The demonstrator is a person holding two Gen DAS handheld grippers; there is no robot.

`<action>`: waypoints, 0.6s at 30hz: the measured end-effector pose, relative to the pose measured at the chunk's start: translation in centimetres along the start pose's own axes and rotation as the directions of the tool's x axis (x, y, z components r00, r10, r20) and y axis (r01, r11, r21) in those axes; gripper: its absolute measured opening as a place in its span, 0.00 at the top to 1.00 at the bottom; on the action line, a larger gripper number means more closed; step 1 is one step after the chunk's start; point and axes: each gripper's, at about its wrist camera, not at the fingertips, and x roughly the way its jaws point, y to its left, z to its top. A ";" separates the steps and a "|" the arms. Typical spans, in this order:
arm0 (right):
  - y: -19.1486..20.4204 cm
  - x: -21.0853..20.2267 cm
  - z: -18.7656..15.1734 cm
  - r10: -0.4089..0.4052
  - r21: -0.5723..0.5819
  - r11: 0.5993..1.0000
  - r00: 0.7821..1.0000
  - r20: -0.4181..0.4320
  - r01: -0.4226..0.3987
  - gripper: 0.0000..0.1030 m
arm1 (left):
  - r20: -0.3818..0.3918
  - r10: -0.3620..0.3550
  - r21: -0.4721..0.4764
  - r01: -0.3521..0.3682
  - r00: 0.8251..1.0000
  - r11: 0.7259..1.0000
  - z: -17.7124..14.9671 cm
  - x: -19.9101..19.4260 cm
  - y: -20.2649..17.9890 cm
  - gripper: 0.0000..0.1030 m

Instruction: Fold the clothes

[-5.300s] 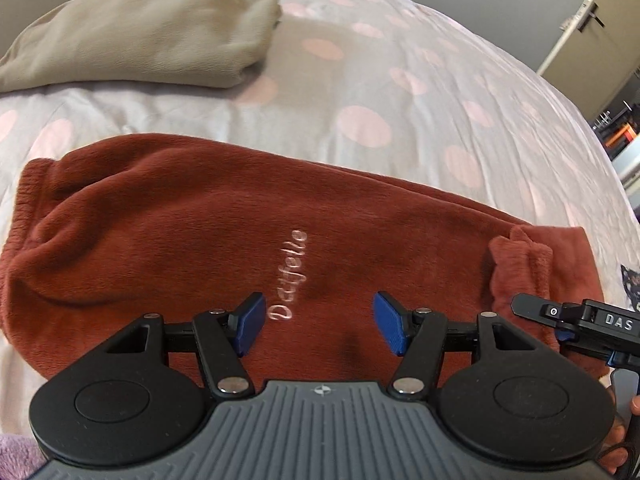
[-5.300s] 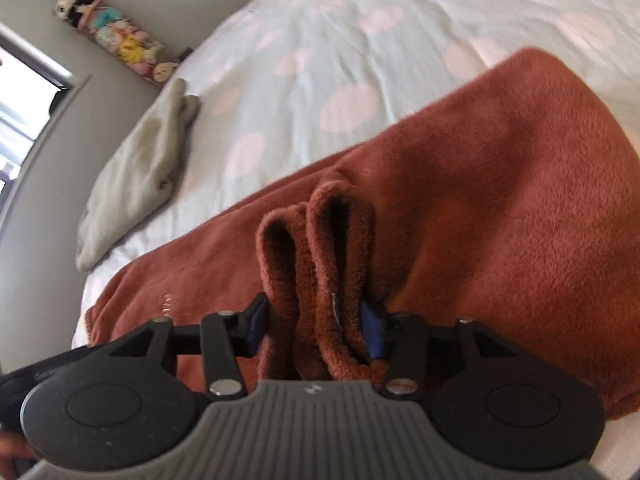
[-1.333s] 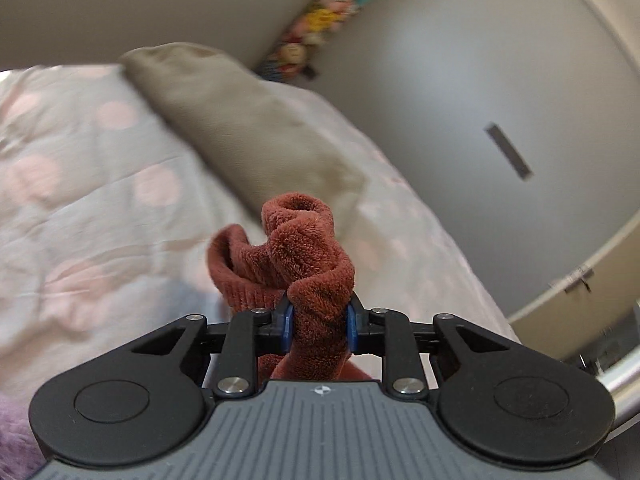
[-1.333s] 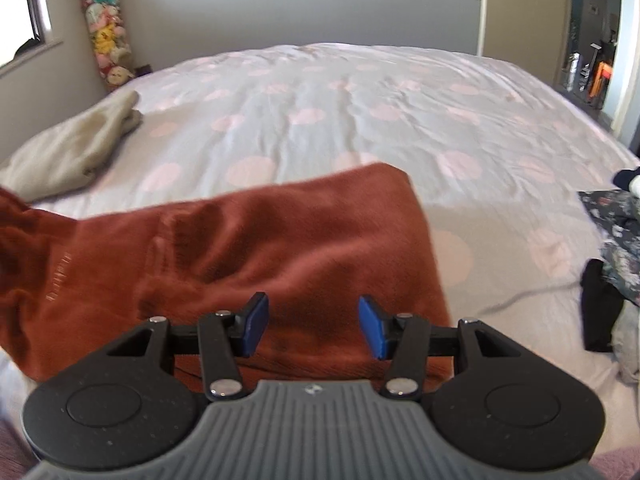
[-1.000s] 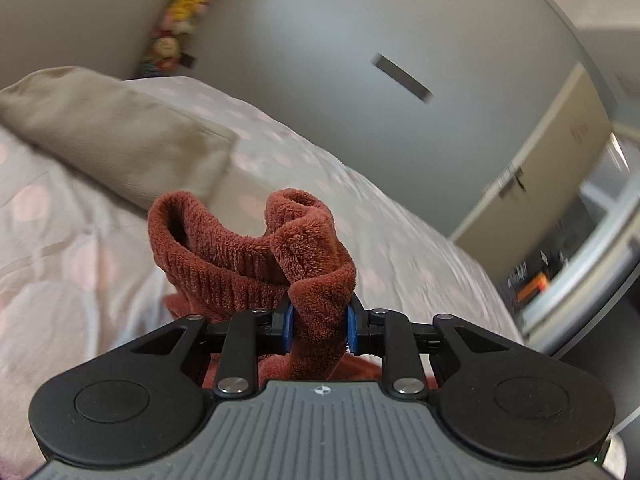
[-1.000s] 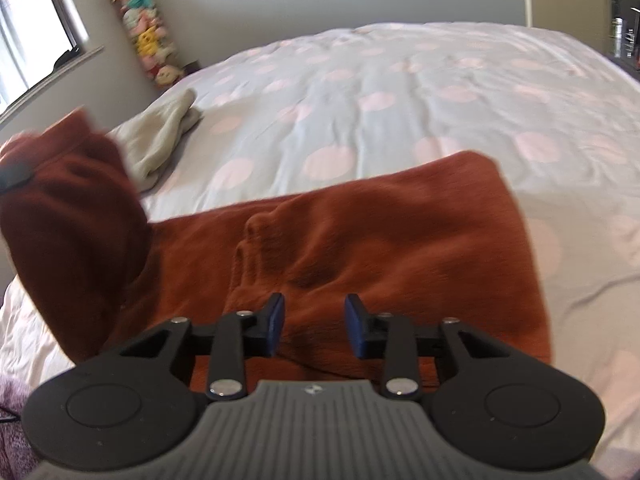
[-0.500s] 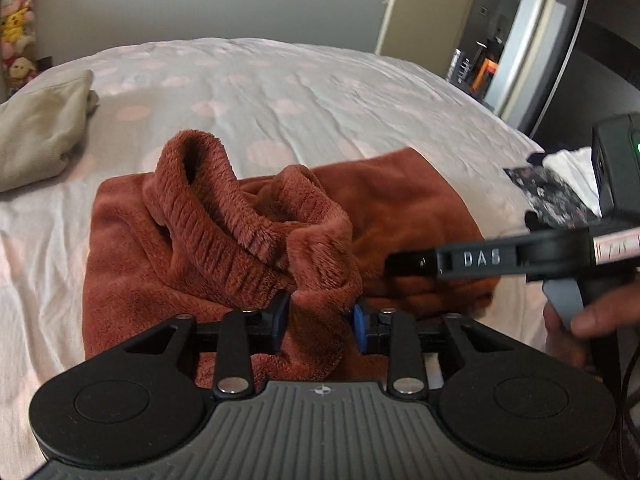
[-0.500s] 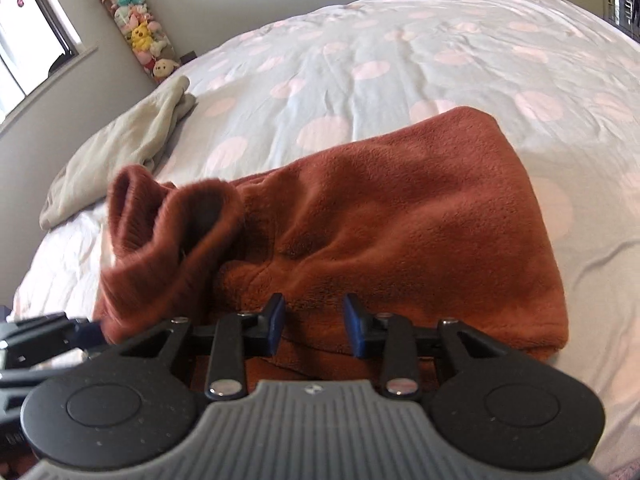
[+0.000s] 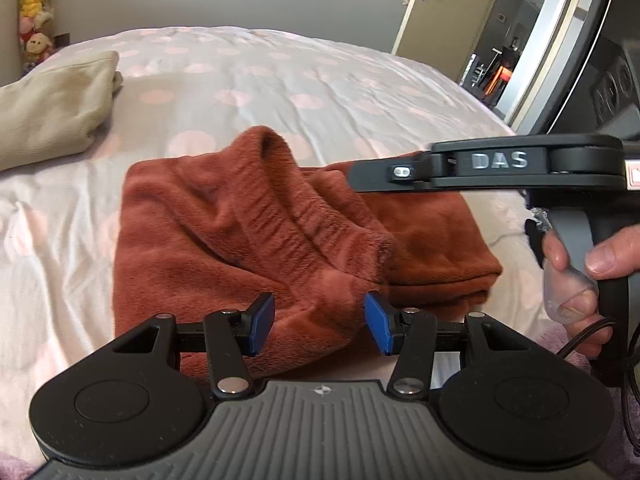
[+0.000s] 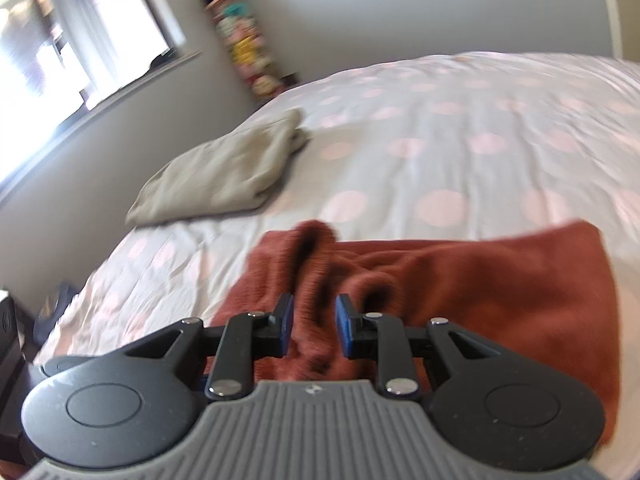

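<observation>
A rust-red fleece garment [image 9: 192, 240] lies folded on the bed, its ribbed waistband end [image 9: 288, 208] draped across the top in a raised ridge. My left gripper [image 9: 320, 322] is open at the garment's near edge, with fleece lying between its blue pads but not pinched. My right gripper [image 10: 315, 326] hovers just above the same garment [image 10: 480, 280], its pads a narrow gap apart and nothing clamped between them. In the left wrist view its black body [image 9: 480, 168] reaches in from the right over the fleece, held by a hand [image 9: 580, 272].
The bed [image 9: 320, 80] has a pale cover with pink dots. A folded beige garment [image 9: 52, 112] lies at its far left [image 10: 224, 172]. Stuffed toys [image 10: 244, 44] stand by the wall beside a window [image 10: 72, 40]. A door [image 9: 424, 8] is at the back right.
My left gripper carried the waistband end over onto the garment, laid it down and opened. My right gripper's pads drew closer together and it swung left over the fleece.
</observation>
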 end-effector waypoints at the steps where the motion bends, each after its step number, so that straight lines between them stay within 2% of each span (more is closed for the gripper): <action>1: 0.4 0.7 0.2 0.002 -0.027 1.000 1.000 -0.016 -0.003 0.74 | -0.010 0.002 0.005 -0.002 1.000 1.000 0.0 0.1 -0.1 0.54; 3: 1.0 2.1 0.5 0.005 -0.072 0.997 0.999 -0.050 -0.008 0.73 | -0.034 0.003 0.018 -0.002 0.999 1.000 -0.1 0.4 -0.3 0.54; 7: -0.9 4.5 -0.2 0.000 -0.027 1.000 0.989 -0.151 -0.004 0.74 | -0.061 0.006 0.041 -0.003 0.998 0.999 -1.0 1.2 -0.6 0.54; 8: -1.4 4.4 -0.7 0.034 0.018 0.999 0.985 -0.170 -0.031 0.74 | -0.064 0.011 0.050 -0.008 0.998 0.999 -1.2 1.5 -0.8 0.54; 11: -3.1 4.1 -2.0 0.139 0.154 0.982 0.967 -0.214 -0.107 0.90 | -0.076 0.036 0.094 -0.029 0.996 0.995 -2.0 2.4 -1.3 0.54; 14: -4.1 3.5 -2.9 0.240 0.282 0.943 0.950 -0.201 -0.178 0.91 | -0.062 0.032 0.124 -0.024 0.998 0.992 -2.6 2.5 -1.7 0.51; 16: -4.7 3.0 -3.6 0.304 0.365 0.904 0.935 -0.184 -0.223 0.91 | -0.045 0.020 0.135 -0.014 0.999 0.991 -2.9 2.3 -2.0 0.50; 18: -5.3 2.6 -4.2 0.367 0.444 0.856 0.916 -0.162 -0.264 0.91 | -0.006 -0.021 0.116 0.022 1.000 0.993 -2.9 1.4 -1.8 0.49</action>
